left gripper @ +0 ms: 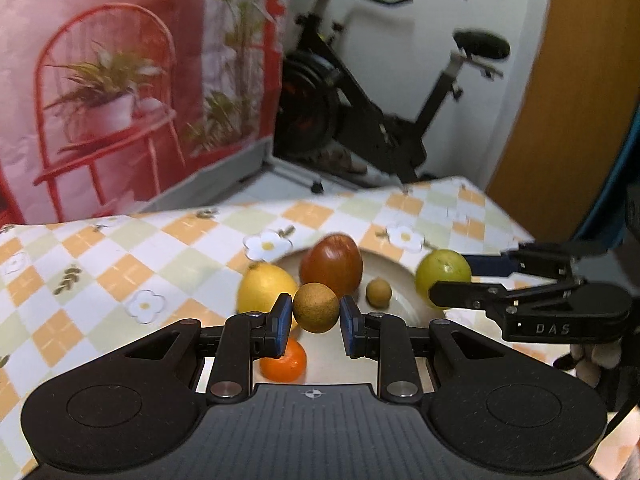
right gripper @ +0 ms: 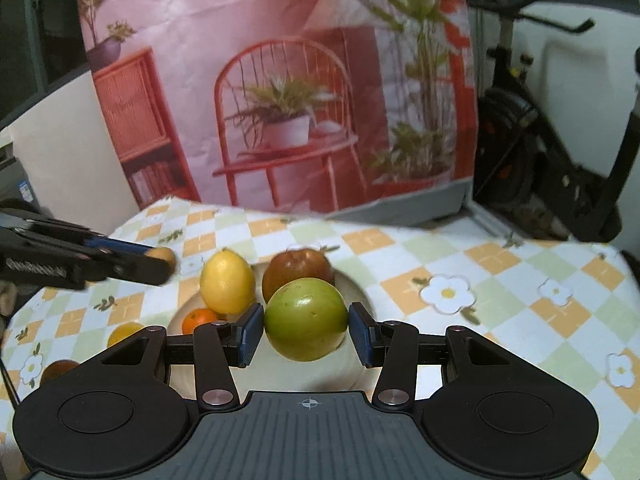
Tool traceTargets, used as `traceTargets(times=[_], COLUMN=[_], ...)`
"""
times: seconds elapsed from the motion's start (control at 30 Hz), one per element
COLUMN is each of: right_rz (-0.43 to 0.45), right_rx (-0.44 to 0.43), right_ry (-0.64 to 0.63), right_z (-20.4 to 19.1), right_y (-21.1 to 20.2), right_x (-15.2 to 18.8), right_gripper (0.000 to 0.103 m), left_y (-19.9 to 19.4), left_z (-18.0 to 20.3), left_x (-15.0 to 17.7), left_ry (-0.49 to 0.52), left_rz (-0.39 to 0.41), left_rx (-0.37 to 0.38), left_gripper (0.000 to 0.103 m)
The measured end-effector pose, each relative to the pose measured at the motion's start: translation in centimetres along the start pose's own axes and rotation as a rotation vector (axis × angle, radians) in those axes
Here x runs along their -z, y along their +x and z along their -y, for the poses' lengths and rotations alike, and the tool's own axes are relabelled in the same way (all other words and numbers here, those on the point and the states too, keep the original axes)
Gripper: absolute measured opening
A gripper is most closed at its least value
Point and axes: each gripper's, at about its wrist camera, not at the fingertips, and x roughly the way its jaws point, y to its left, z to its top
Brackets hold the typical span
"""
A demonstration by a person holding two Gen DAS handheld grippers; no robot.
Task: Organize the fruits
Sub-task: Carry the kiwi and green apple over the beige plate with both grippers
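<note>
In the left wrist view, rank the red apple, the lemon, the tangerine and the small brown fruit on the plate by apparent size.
1. Red apple and lemon: alike, and the lemon is partly hidden.
2. Tangerine, partly hidden.
3. Small brown fruit.

The left gripper [left gripper: 315, 309] is seen angled downward, its two blue pads [left gripper: 282, 322] closed in on a small round brown fruit [left gripper: 315, 307] that is gripped between them. The right gripper [right gripper: 306, 330] is likewise tilted downward, and a green apple [right gripper: 306, 319] is clamped between its blue pads [right gripper: 251, 332]. Each gripper is seen from the side in the other's view
</note>
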Motion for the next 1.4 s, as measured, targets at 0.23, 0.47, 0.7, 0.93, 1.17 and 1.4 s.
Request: traceTargets(times=[0.23,0.47,0.7,0.93,1.17,1.4], right_rz=[-0.136,-0.178,-0.154,-0.141,-0.136,-0.106], right_rx=[-0.041,-0.036,0.003,0.02,0.029,0.05], right_ry=[-0.041,-0.102,-0.127,-0.153,-0.155,-0.129], right_z=[0.3,0.1,0.7,0.4,0.2,-0.3], right_y=[4.0,5.7,5.9,5.7,5.1,2.9], right_x=[0.0,0.1,0.4,0.8,0.7,0.8], right_gripper=[0.043,0.043,0.043,0.043,0.044,0.044], left_y=[4.6,6.7,7.5,8.9,8.7,5.4], left_z=[-0.2,-0.7,-0.8,-0.7,-1.0,-0.5], left_x=[0.5,1.2,0.8,0.7,0.5,0.0], left_ry=[0.049,0.034,0.006,-0.03,-0.097,-0.078], left_rz=[-0.073,-0.11,-0.106,-0.137,-0.145,-0.089], left_rx=[0.035,0.071,0.094,0.093,0.104,0.09], left_gripper=[0.027,0.027,0.027,0.028,0.034,0.04])
